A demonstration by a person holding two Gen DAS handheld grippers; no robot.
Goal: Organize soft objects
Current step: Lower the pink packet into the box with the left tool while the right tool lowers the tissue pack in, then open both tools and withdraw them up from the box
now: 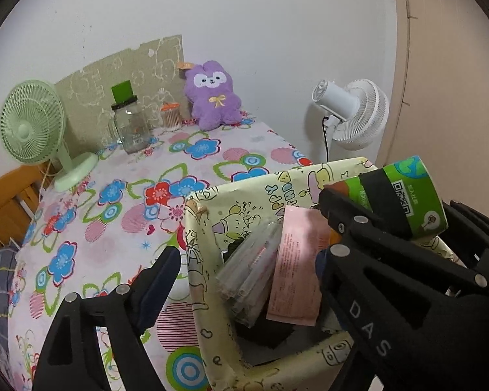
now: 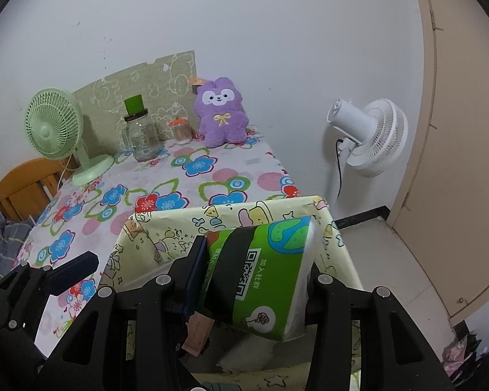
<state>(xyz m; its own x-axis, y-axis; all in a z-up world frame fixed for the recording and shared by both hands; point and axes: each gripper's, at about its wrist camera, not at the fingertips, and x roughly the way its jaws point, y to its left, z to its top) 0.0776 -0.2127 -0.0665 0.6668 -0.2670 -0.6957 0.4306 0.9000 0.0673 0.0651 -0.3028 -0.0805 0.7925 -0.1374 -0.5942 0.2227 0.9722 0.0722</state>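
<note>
Left tongs (image 1: 244,247): jaws spread, nothing between them, straddling bin (image 2: 225,210) wall | right tongs (image 2: 257,280): I'm clamping tissue pack (image 2: 264,277) above the bin's opening, likely to drop it in | plush rabbit (image 2: 221,117): far beyond bin, against wall, awaiting sorting.

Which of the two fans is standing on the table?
The green fan, at the flowery tablecloth's left edge. The white fan stands on the floor.

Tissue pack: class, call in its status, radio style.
Right gripper shut on tissue pack, over yellow storage box. Left gripper open, empty, straddling box wall. Pink paper and clear packets inside.
</note>
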